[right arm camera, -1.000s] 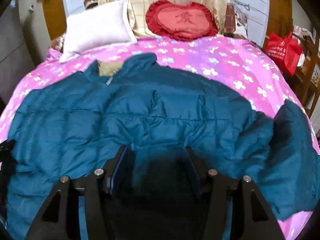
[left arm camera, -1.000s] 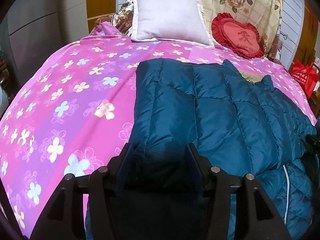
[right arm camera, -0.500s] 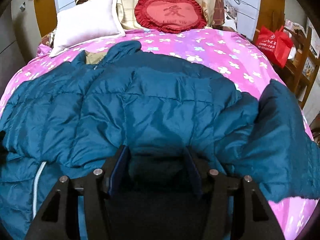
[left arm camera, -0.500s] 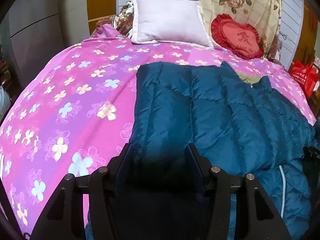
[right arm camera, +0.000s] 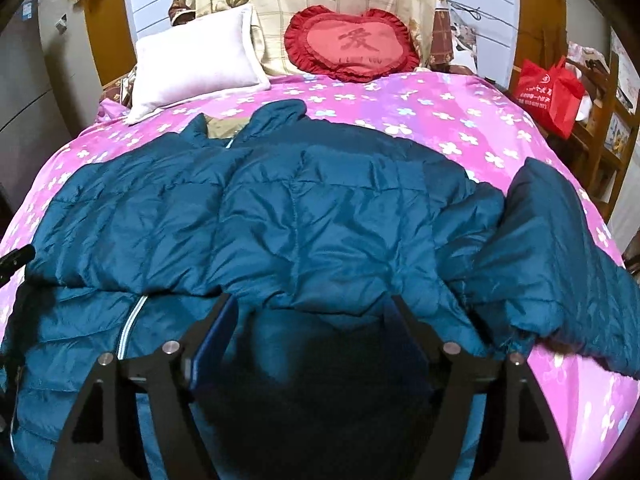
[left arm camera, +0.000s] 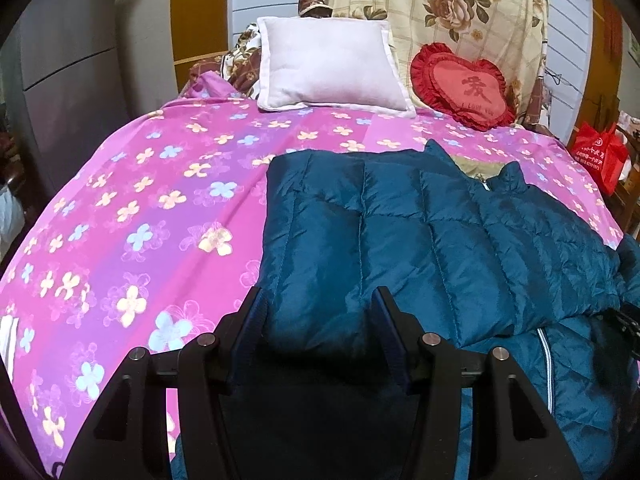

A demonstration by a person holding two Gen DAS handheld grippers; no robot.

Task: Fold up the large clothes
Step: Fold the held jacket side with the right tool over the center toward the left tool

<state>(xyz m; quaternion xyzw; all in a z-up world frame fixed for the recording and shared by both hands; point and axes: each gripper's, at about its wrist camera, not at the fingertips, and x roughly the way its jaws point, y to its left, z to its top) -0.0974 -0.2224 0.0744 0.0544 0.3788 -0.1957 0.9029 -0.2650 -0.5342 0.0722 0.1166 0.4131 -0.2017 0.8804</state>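
While both the left gripper [left arm camera: 318, 320] and right gripper [right arm camera: 310, 324] sit spread around its puffy folded edge, the teal quilted down jacket [right arm camera: 280, 216], spread mid-bed, looks light, slippery and springy, best pinched at seams.

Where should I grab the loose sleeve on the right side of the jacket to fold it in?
Grip the sleeve near its cuff end, where it trails off the jacket onto the pink bedspread. Come in low from the right edge of the bed with the right gripper. That end lies flat and free of the body, so it should lift and swing across more easily than the bunched shoulder.
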